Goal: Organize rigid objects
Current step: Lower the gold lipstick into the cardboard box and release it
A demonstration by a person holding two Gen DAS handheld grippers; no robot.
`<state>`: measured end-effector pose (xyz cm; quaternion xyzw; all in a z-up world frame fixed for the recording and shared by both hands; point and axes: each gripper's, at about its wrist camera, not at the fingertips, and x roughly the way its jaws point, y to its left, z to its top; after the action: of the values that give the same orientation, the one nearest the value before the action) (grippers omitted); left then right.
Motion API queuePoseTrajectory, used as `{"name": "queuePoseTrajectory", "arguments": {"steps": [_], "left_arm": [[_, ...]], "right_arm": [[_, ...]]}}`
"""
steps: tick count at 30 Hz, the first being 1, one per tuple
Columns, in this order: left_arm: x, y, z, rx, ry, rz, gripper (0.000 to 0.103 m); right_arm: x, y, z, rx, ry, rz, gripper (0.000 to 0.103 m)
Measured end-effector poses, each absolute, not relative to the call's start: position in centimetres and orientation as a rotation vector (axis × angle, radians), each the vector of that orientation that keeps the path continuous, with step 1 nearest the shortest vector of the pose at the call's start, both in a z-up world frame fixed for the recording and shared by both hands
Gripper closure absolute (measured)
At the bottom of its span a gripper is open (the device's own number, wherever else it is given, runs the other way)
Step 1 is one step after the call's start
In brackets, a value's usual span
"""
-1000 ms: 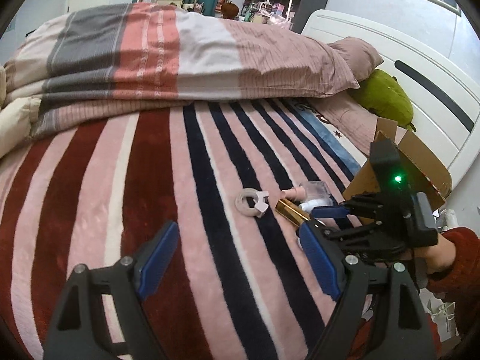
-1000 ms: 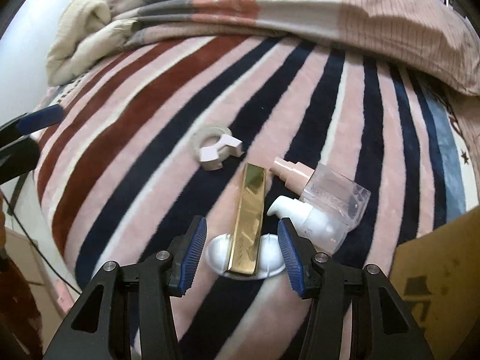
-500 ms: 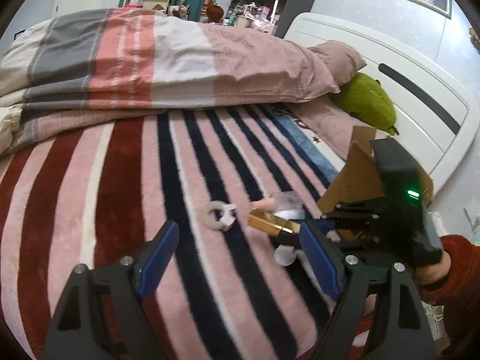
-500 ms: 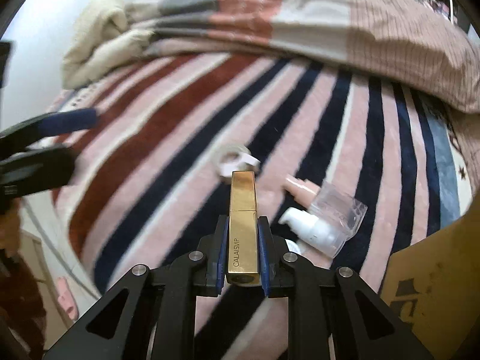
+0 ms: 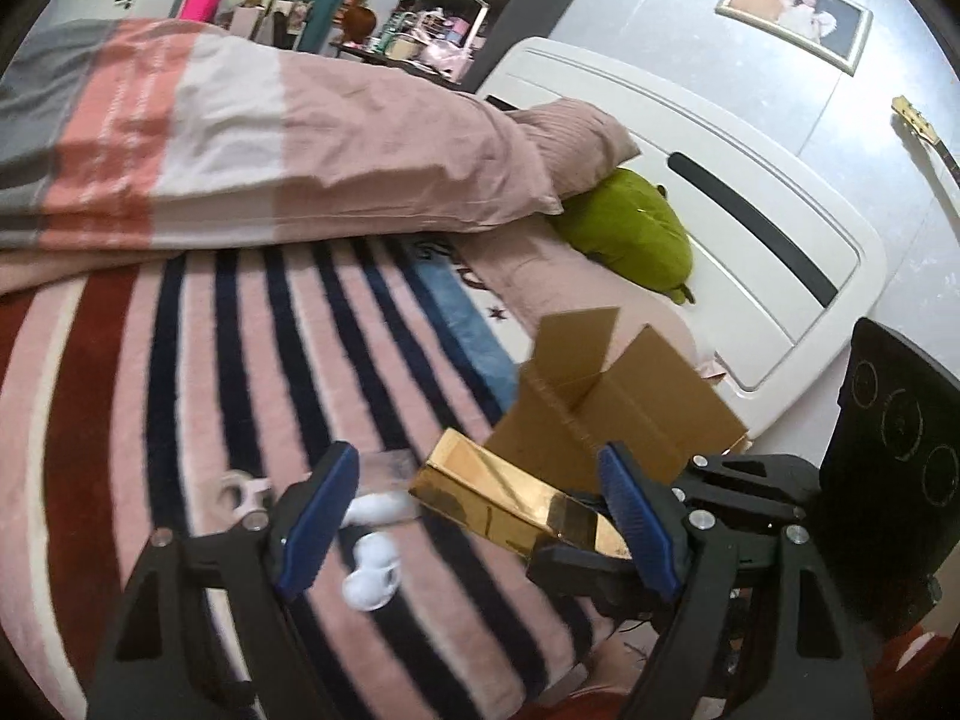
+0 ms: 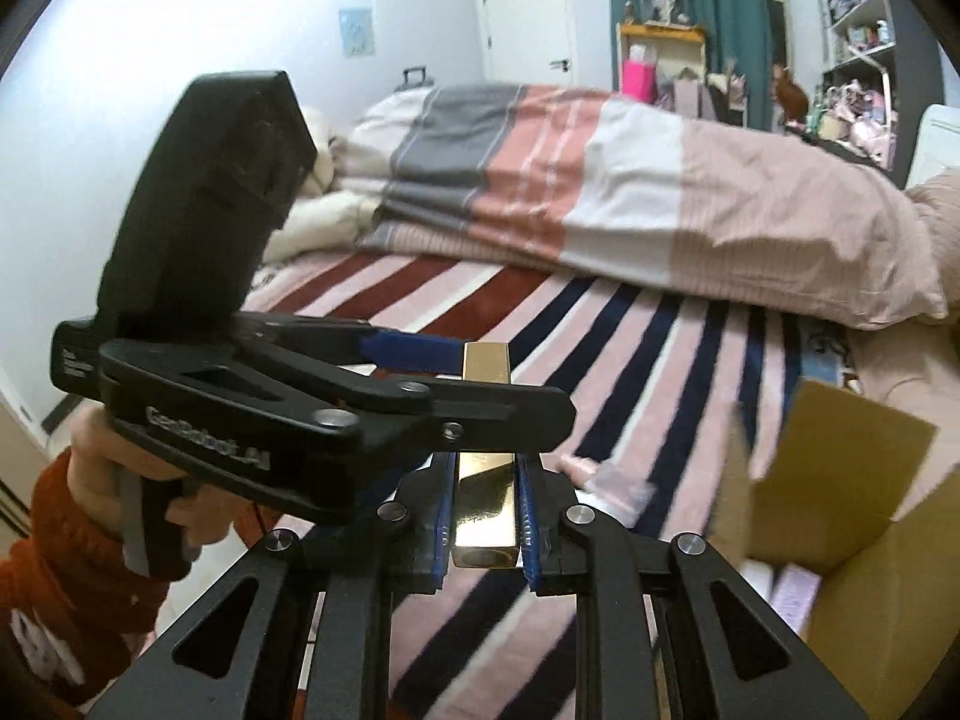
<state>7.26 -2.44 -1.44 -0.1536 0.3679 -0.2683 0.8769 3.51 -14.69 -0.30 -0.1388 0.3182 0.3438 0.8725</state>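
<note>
My right gripper (image 6: 483, 525) is shut on a long gold box (image 6: 485, 510) and holds it lifted above the striped blanket; the gold box (image 5: 510, 501) also shows in the left wrist view, between my left fingers. My left gripper (image 5: 480, 522) is open and empty, and crosses in front of the right wrist camera (image 6: 420, 378). On the blanket lie a white ring clip (image 5: 240, 489), a white pump bottle (image 5: 372, 510), a white cap (image 5: 372, 576) and a clear bottle (image 5: 393, 468). An open cardboard box (image 5: 606, 396) stands to the right (image 6: 840, 492).
A striped blanket (image 5: 180, 390) covers the bed. A folded duvet (image 5: 270, 138) lies at the back, with a green plush (image 5: 630, 234) by the white headboard (image 5: 750, 228). Shelves and furniture stand behind the bed.
My right gripper closed on the gold box and lifted it off the blanket, swinging right toward the cardboard box. The left gripper moved close, with the gold box now between its open fingers.
</note>
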Motion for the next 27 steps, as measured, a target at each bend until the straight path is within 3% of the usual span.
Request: {"name": "queuePoseTrajectory", "arguments": {"steps": [3,6,12,15,27], "left_arm": [[8.1,-4.6,-0.6,-0.329,0.780,-0.610,0.051],[8.8,-7.1,0.1,-0.292,0.786,-0.613,0.057],[10.3,-12.5,0.7,-0.182,0.812,-0.631,0.059],[11.3,-14.7,0.7,-0.157,0.835,-0.647,0.065],[13.7,-19.8,-1.2,-0.092,0.920,-0.684,0.065]], "right_arm": [[3.6,-16.7,0.5,-0.262,0.643,0.697,0.090],[4.0,-18.7,0.9,-0.245,0.629,0.671,0.090],[5.0,-22.8,1.3,-0.189,0.659,0.627,0.090],[5.8,-24.7,1.2,-0.168,0.696,0.597,0.090],[7.1,-28.3,0.0,-0.187,0.782,0.520,0.090]]}}
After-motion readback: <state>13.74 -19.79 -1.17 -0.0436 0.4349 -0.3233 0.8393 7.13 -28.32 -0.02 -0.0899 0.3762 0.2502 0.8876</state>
